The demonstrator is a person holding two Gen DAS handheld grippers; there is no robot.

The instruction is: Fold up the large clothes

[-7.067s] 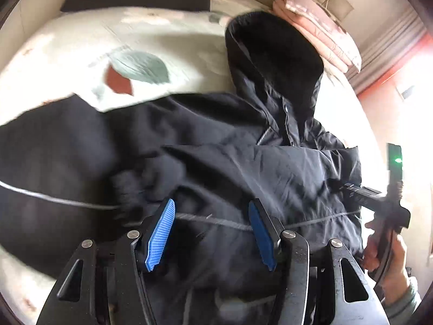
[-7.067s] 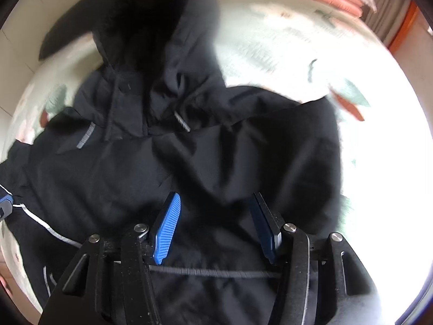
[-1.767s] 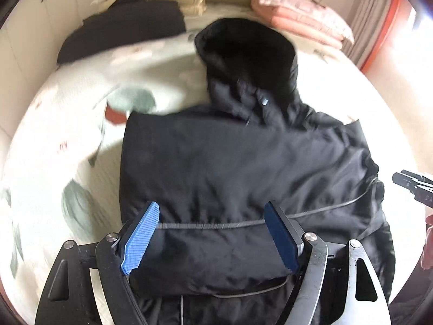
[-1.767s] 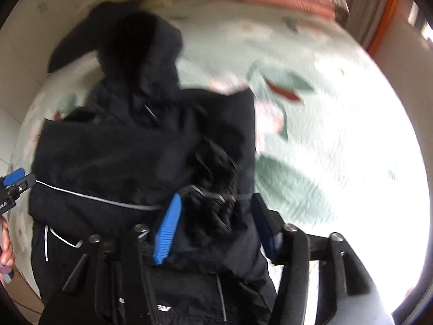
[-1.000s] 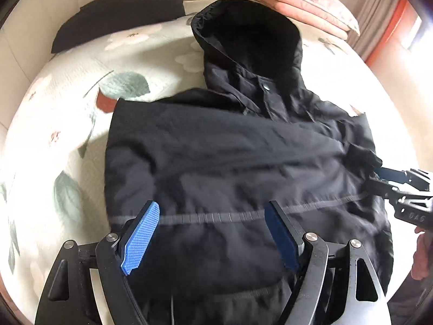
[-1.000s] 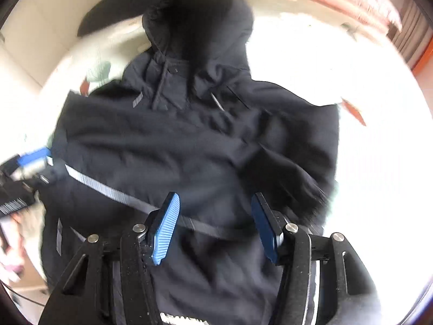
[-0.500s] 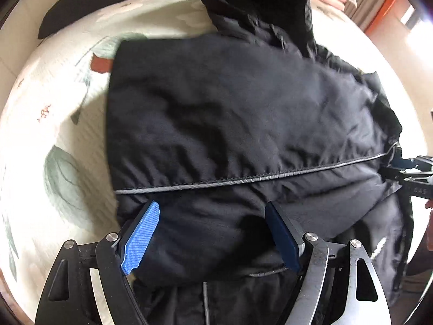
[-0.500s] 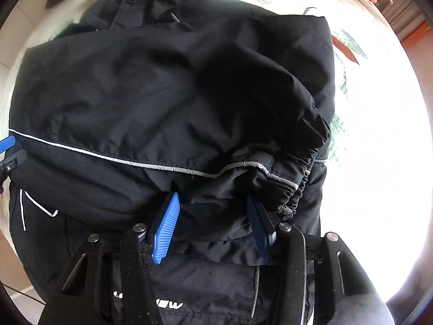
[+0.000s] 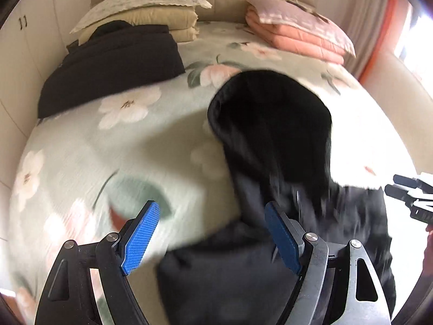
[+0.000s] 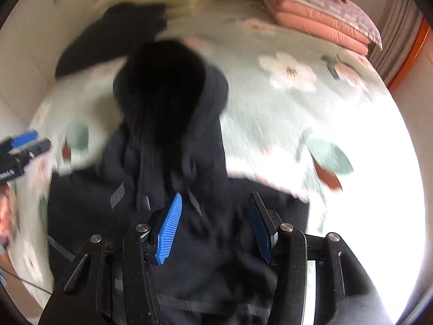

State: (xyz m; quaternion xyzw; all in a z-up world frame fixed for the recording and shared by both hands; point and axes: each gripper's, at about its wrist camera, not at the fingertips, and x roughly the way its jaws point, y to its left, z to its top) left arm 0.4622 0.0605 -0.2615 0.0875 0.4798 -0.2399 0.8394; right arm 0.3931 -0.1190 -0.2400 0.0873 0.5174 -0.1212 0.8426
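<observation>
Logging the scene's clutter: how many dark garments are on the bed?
2. The hooded black jacket lies mid-bed, nearest the camera; a folded dark garment sits at the far left beside the cream pillows. Others may be hidden outside the frame.

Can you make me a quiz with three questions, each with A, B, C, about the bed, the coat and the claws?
1. Where does the pink folded blanket lie?
A. at the head of the bed
B. on the floor
C. on the black jacket

2. What colour are the left claw's pads?
A. red
B. blue
C. yellow

3. How does the jacket's hood lie?
A. spread out on the flowered bed cover
B. tucked under the jacket
C. pinched in a claw

Answers:
1 A, it sits up by the pillows.
2 B, both pads are blue.
3 A, it lies open on the cover, untouched.
</observation>
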